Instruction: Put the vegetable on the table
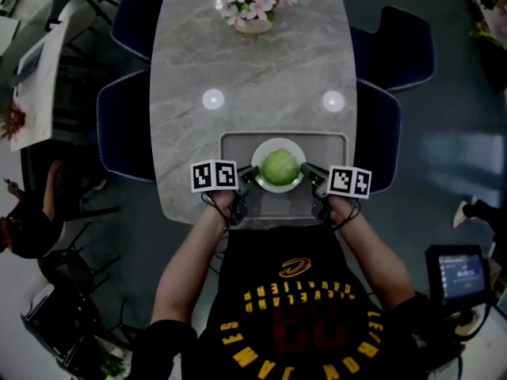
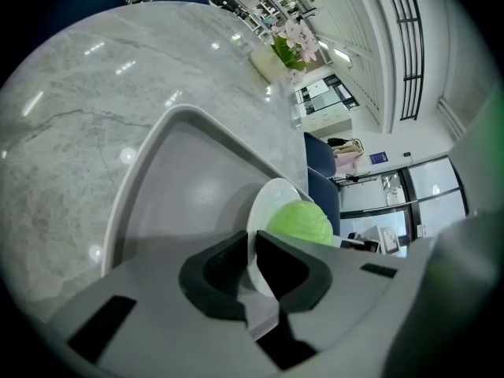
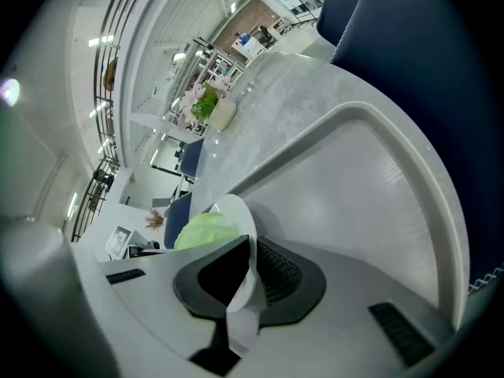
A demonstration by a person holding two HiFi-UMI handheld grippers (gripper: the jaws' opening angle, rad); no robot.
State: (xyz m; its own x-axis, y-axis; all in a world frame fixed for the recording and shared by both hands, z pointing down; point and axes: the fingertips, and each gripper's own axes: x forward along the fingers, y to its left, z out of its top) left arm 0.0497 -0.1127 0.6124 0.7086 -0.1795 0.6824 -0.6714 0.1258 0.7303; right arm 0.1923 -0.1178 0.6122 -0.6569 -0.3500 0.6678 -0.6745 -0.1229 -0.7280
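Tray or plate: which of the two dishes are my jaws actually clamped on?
The round white plate carrying the cabbage: the left gripper and right gripper each pinch its rim on opposite sides. The rectangular grey tray beneath is not gripped.

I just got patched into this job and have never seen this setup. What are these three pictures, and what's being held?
There is no robot arm here. A person holds a two-jawed hand tool in each hand. The top-down picture comes from a camera on the person's head. The other two come from cameras riding on each tool, looking along its jaws. On the marble table sits a grey tray, with a flower pot at the far end. The left gripper and right gripper pinch opposite edges of a white plate carrying a green cabbage, over the tray. I cannot tell whether the plate is lifted or resting.
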